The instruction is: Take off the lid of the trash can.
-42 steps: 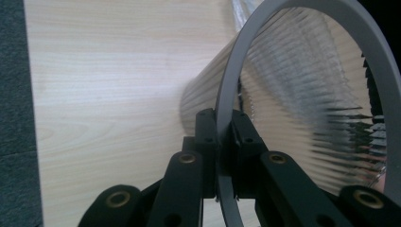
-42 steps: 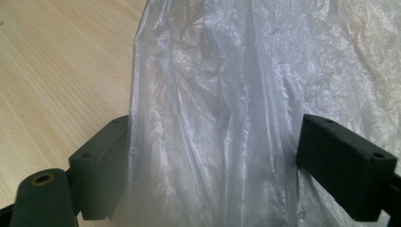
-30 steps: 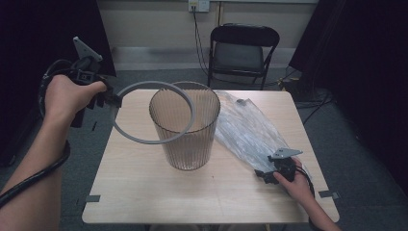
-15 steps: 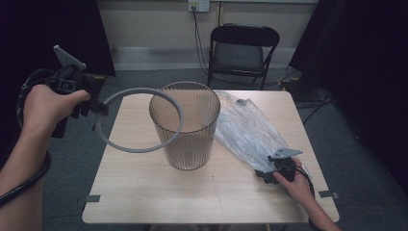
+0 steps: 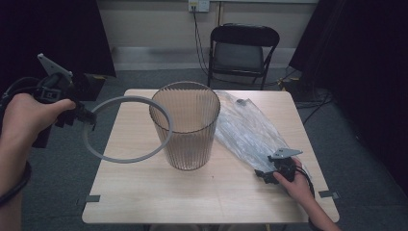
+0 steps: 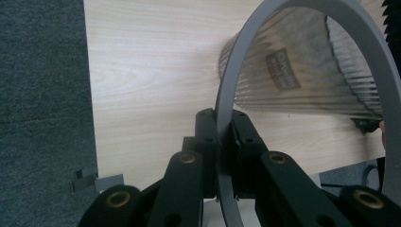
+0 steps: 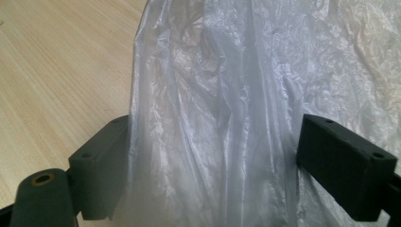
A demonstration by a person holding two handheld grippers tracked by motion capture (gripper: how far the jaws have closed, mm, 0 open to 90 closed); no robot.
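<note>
Up at the left edge of the table [image 5: 144,192], the left gripper [image 5: 85,117] pinches the grey ring [image 5: 126,158] by its rim and holds it in the air, tilted, its far side just beside the ribbed bin [image 5: 185,125] standing mid-table. Meanwhile the right gripper [image 5: 265,174] rests low at the near right, jaws spread around the end of the clear plastic bag [image 5: 243,130] lying flat beside the bin.
</note>
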